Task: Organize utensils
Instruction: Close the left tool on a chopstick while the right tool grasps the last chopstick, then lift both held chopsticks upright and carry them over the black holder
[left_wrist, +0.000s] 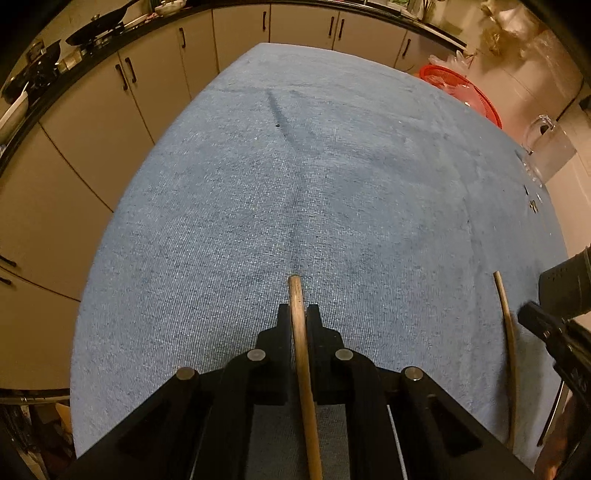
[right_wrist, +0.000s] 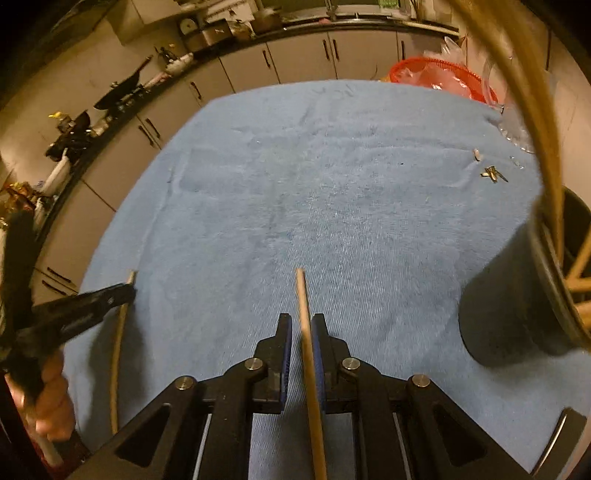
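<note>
Each gripper is clamping one chopstick lengthwise: left gripper (left_wrist: 298, 321), right gripper (right_wrist: 301, 332); the dark holder (right_wrist: 517, 295) is standing nearer the right, to its right

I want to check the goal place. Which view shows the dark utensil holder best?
The right wrist view: the dark holder stands at right with sticks inside. The left wrist view shows only a dark piece at its right edge, perhaps the holder.

Left gripper (left_wrist: 298, 314) and right gripper (right_wrist: 301, 325) level, jaws narrowly parted.
</note>
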